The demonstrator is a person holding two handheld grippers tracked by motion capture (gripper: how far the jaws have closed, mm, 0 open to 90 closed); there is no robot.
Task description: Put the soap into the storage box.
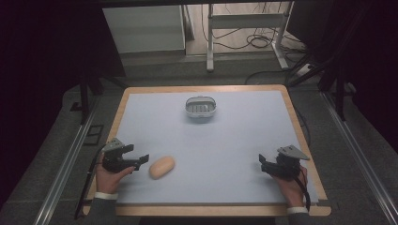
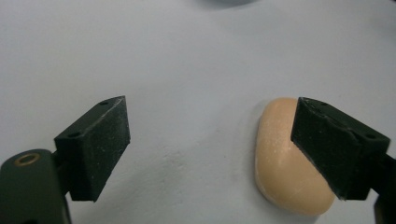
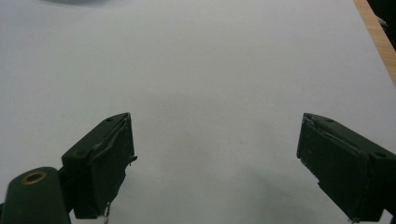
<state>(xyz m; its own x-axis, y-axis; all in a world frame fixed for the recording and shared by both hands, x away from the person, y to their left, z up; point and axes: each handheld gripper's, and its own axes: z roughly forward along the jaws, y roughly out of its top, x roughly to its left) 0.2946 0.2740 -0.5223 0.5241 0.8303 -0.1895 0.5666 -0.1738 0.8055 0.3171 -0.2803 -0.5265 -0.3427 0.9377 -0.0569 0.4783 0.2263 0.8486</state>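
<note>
Thing: peach-coloured soap bar [image 1: 162, 167], rounded oval, lying flat near the bench's [image 1: 244, 140] front-left corner.
Left tongs [image 1: 143, 161]: released, jaws wide; soap just beside one jaw, not between them.
Right tongs [image 1: 264, 161]: released, empty, near the front-right corner.
Dish: grey soap dish [image 1: 200, 108] by the far edge, well apart.
Handling: likely light, stiff, smooth and slippery; curved flanks may squirt out.
Hold: across the short width, mid-length, pads square.

Peach-tan soap bar [image 1: 162, 167] — plain, unpatterned — on a pale blue-grey mat [image 1: 225, 140]; the desk [image 1: 300, 136] rim is light wood; a grey-white dish [image 1: 200, 108]; each hand-held gripper [image 1: 141, 161] black.
</note>
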